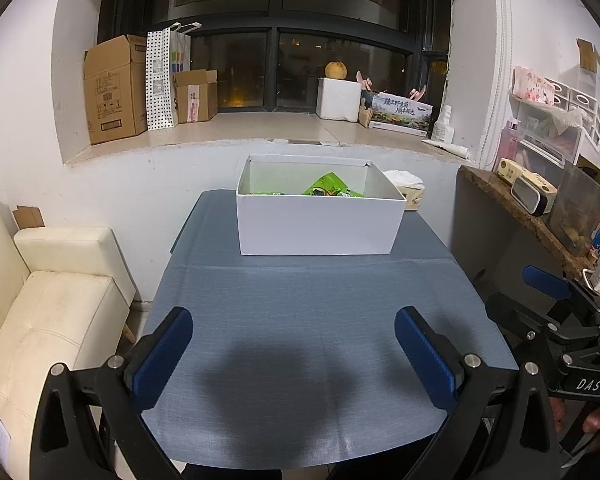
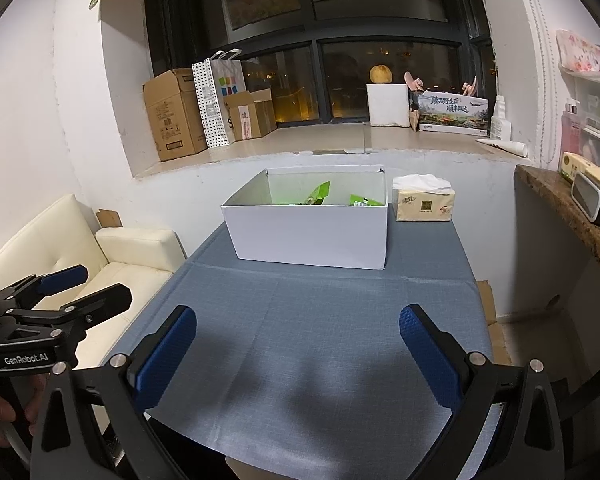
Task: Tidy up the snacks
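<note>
Green snack packets [image 1: 327, 187] lie in the white box [image 1: 320, 224]; both grippers' jaws spread wide, grasping nothing.

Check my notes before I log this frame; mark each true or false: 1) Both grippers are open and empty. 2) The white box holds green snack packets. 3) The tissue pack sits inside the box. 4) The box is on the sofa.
1) True: the left gripper and right gripper are open, holding nothing.
2) True: green snack packets lie in the white box.
3) False: the tissue pack stands on the table beside the box.
4) False: the box is on the table; the sofa is alongside.
</note>
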